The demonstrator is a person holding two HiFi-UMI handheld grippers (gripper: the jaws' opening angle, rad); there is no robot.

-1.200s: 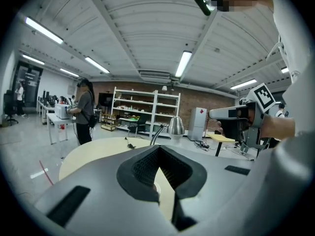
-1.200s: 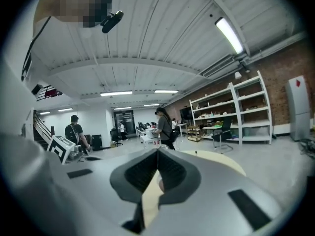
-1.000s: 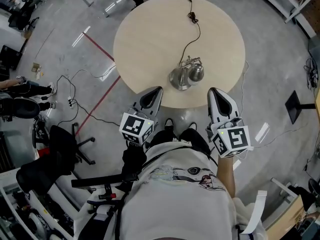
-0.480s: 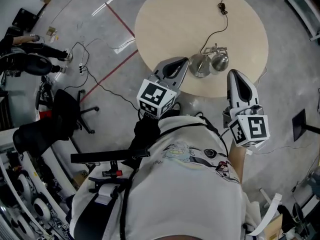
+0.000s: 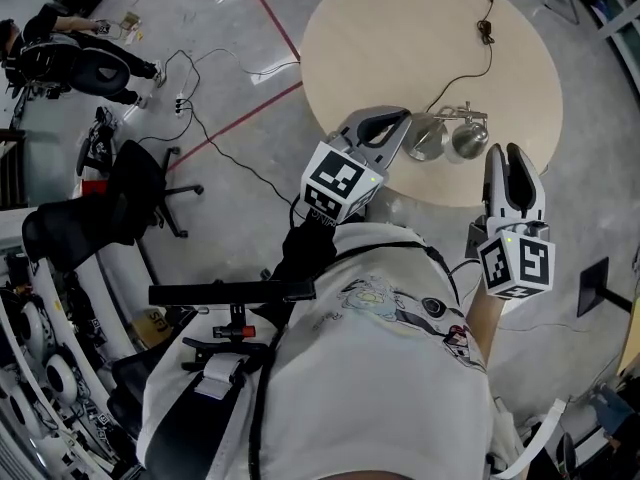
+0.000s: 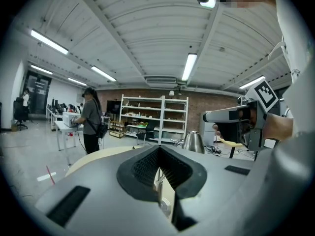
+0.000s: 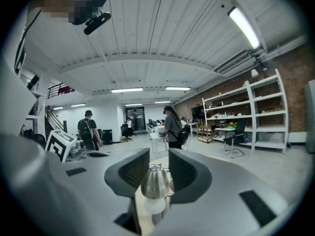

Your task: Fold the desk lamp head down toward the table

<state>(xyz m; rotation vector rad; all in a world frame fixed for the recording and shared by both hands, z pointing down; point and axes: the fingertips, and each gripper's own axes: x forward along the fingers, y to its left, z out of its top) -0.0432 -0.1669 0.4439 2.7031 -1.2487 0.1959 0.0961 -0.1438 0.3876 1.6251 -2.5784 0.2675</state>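
Note:
A chrome desk lamp stands near the front edge of the round wooden table [image 5: 380, 38]; its base [image 5: 428, 138] is at the left and its bell-shaped head [image 5: 468, 140] at the right. My left gripper [image 5: 392, 121] is shut and empty, its tip over the table edge just left of the base. My right gripper [image 5: 512, 156] hovers off the rim, right of the head. Its jaws are opening with nothing pressed between them. In the right gripper view the lamp head [image 7: 155, 181] shows beyond the gap of that gripper [image 7: 158, 166]. The left gripper [image 6: 158, 167] shows only a slit.
The lamp's black cord [image 5: 470, 63] runs across the table to a plug [image 5: 487, 30]. A black office chair [image 5: 105, 218], floor cables [image 5: 200, 128] and a red tape line [image 5: 275, 23] lie to the left. People [image 7: 172, 127] and shelves [image 6: 155, 117] stand across the room.
Both grippers have come forward to the table edge, close beside the lamp. The right jaws, shut before, now stand parted. The head camera has swung, so the table sits further right.

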